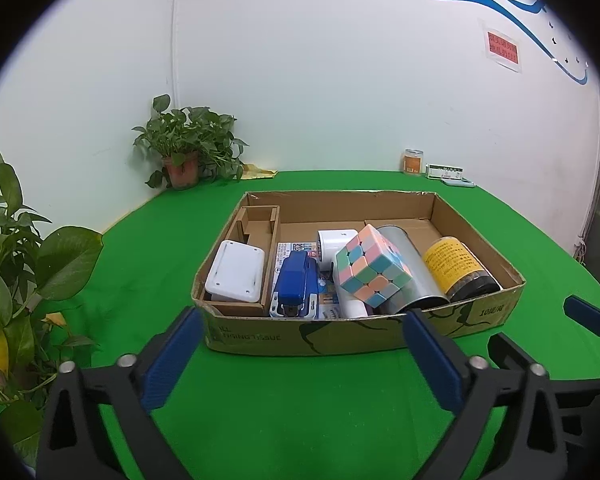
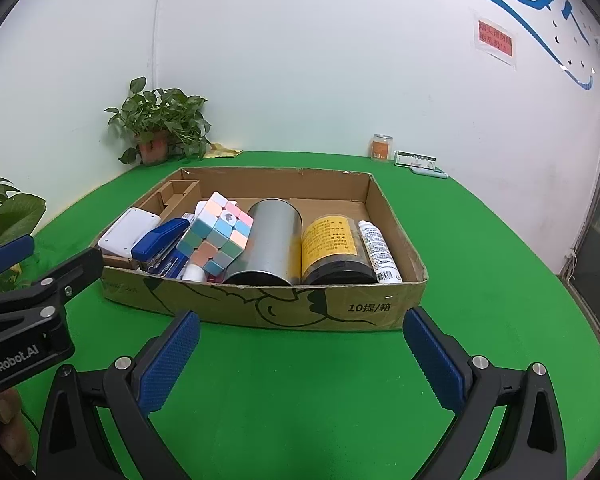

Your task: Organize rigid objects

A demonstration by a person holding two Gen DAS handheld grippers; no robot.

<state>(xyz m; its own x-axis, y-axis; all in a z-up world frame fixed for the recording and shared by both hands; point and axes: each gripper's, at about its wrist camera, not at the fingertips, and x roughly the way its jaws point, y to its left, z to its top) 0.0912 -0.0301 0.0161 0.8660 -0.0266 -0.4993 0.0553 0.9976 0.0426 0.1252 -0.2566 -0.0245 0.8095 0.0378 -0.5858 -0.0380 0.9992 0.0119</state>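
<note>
I hold both tongs back from the cardboard box (image 2: 260, 312), on my side of its front wall and over the green table (image 2: 300, 400), so that neither one crowds what already lies inside. My left gripper (image 1: 300, 344) stands wide with nothing between its blue pads, and my right gripper (image 2: 300, 344) is spread just as wide and is empty too. Everything I can count as a rigid thing sits in the box: the white case (image 1: 234, 272) fills the near end of the narrow divided compartment on the left, which keeps it from sliding, and the blue stapler (image 1: 294, 284) lies just beside that divider. The pastel cube (image 2: 216, 232) is perched tilted, leaning on the metal can (image 2: 272, 240), so I judge it the least settled piece. The can and the yellow-labelled jar (image 2: 332, 248) lie on their sides, touching, and the white tube (image 2: 378, 250) is wedged between the jar and the right wall, so none of them should roll. With the table bare near the box, I judge the sorting nearly done.
</note>
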